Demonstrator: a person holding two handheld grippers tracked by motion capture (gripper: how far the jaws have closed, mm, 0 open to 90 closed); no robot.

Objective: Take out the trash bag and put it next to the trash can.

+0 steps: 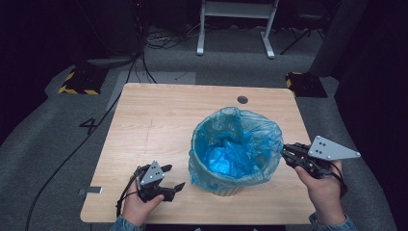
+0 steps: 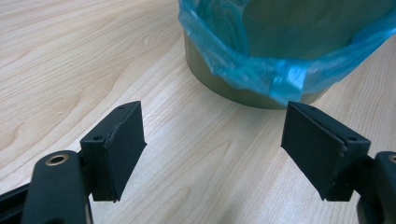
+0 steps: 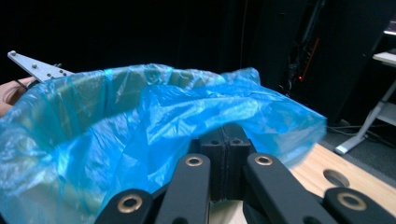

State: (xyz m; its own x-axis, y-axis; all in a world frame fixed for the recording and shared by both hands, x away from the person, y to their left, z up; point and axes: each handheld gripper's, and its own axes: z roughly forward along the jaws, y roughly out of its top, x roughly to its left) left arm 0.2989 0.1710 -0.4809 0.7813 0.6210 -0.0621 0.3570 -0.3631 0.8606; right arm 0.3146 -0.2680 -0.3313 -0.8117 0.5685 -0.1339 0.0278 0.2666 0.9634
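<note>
bin: a small round bin (image 1: 226, 185) stands on the wooden surface (image 1: 159, 125), right of the middle of the high view and toward the lower edge; in the left tongs view its wall (image 2: 243, 93) sits at the upper middle of the frame.
bag: a blue plastic bag (image 1: 231, 149) lines the bin, its rim folded out over the bin's top and hanging part way down the outside; crumpled plastic lies inside.
right tongs: the right tongs (image 1: 285, 153) sit at the right of the bin in the high view, tips at the bag's rim; in the right tongs view the two black jaws are pressed together at the lower middle, pinching the edge of the bag (image 3: 154, 116), which spreads across the frame above and to the left.
left tongs: the left tongs (image 1: 174, 177) rest low over the surface at the lower left of the bin, jaws spread wide with nothing between them; in the left tongs view the two pads (image 2: 122, 149) stand far apart, with bare wood between and the bin beyond.
hands: a hand (image 1: 325, 192) grips each tool from the bottom of the high view.
gap: the left tongs are near the bin but not touching it.
</note>
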